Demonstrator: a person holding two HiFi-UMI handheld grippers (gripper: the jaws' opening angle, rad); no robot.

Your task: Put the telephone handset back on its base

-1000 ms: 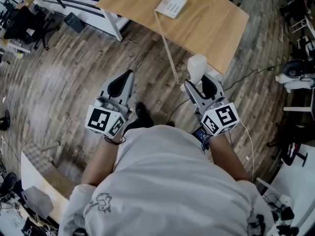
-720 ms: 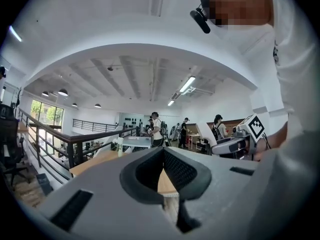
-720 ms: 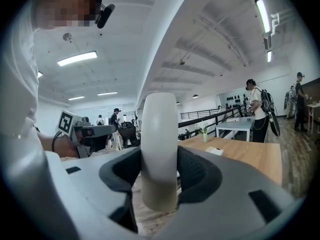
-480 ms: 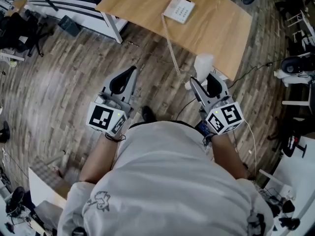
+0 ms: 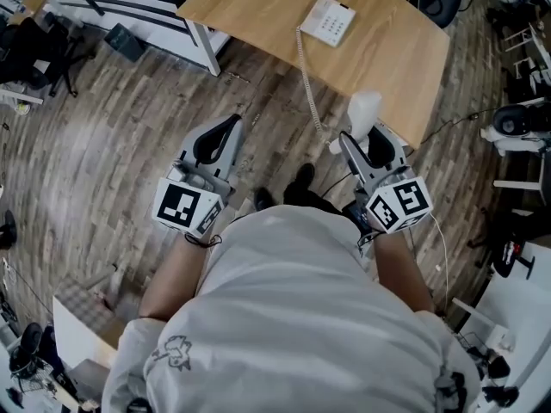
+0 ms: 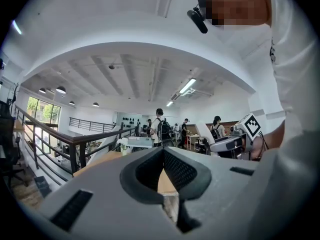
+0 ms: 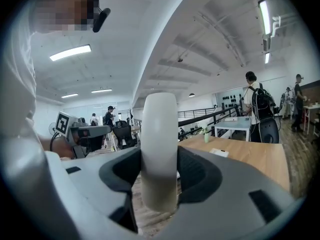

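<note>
Handset (image 7: 159,149) is clamped upright between the jaws of the right gripper (image 5: 368,144), held over the floor just short of the table (image 5: 405,67) edge. Base (image 5: 327,20) is sat on the table, well apart from the handset. The two are linked by a coiled cord (image 5: 308,84). Left gripper (image 6: 162,171) is closed, tips together, nothing gripped, held over the floor.
</note>
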